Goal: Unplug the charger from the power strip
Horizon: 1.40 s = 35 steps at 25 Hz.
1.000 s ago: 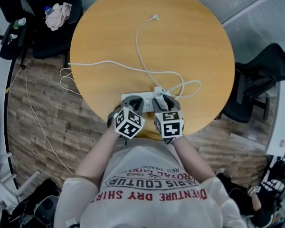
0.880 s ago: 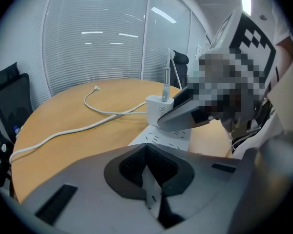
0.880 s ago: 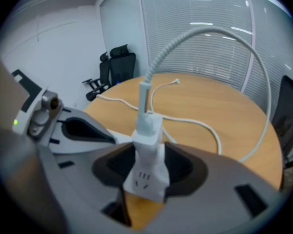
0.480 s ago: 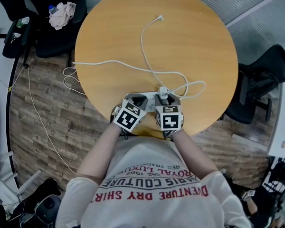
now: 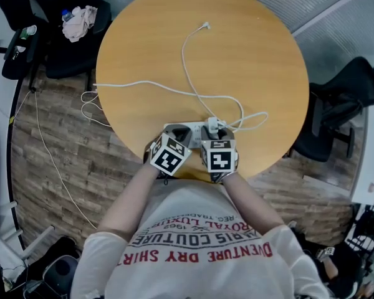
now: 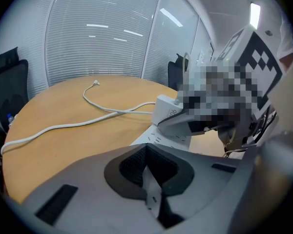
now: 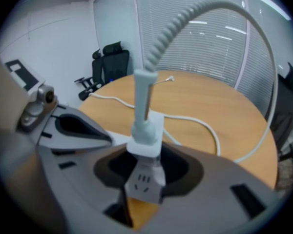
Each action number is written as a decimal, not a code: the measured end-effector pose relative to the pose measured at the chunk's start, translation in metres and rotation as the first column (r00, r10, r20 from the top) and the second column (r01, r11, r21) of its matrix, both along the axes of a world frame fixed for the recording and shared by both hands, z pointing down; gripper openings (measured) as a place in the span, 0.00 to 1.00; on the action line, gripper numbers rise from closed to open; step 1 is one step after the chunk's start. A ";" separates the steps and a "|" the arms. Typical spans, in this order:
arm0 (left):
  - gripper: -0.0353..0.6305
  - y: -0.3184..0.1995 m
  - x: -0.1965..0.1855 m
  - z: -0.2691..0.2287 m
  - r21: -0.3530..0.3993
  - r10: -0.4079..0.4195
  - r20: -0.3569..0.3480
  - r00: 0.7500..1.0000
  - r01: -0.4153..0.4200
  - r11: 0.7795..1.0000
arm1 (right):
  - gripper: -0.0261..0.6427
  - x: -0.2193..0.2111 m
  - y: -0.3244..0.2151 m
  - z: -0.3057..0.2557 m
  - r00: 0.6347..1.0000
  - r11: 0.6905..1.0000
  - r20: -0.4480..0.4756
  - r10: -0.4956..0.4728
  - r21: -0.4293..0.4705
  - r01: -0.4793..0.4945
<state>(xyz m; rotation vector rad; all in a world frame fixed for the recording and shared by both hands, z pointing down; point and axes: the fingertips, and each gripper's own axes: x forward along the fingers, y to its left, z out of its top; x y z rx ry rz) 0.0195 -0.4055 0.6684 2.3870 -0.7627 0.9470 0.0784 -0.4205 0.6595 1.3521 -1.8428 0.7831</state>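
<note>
A white power strip (image 5: 172, 128) lies near the front edge of the round wooden table (image 5: 249, 55). My left gripper (image 5: 177, 136) is shut on its end, and the strip (image 6: 157, 138) runs on from the pads (image 6: 129, 167) of the left gripper (image 6: 149, 182). A white charger (image 5: 212, 122) stands plugged into the strip. My right gripper (image 5: 213, 132) straddles it. In the right gripper view the charger (image 7: 146, 140) sits between the closing jaws of the right gripper (image 7: 145, 165), above the strip (image 7: 143, 183). Dark gaps show on both sides of the charger.
The charger's cable (image 5: 190, 61) loops across the table to a loose plug (image 5: 204, 25). The strip's cord (image 5: 131, 85) runs left off the table's edge. Black chairs stand at the right (image 5: 343, 104) and upper left (image 5: 56, 39), the latter with a cloth (image 5: 78, 14).
Both grippers stay at the power strip. The right gripper's fingers have drawn a little closer round the charger. The head camera has shifted slightly.
</note>
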 end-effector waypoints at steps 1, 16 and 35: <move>0.10 0.000 0.001 0.000 -0.004 0.005 0.000 1.000 -0.005 1.000 | 0.29 0.001 0.001 -0.001 1.000 1.000 0.001 0.005 -0.002 -0.005; 0.10 -0.002 -0.001 0.000 -0.057 0.007 -0.025 1.000 -0.008 0.998 | 0.28 0.008 0.009 -0.050 0.999 0.994 0.042 -0.023 0.105 0.019; 0.10 -0.027 -0.017 -0.196 0.440 -0.062 -0.310 0.949 0.201 0.875 | 0.27 0.017 -0.001 -0.182 0.977 0.863 0.203 -0.071 0.503 -0.042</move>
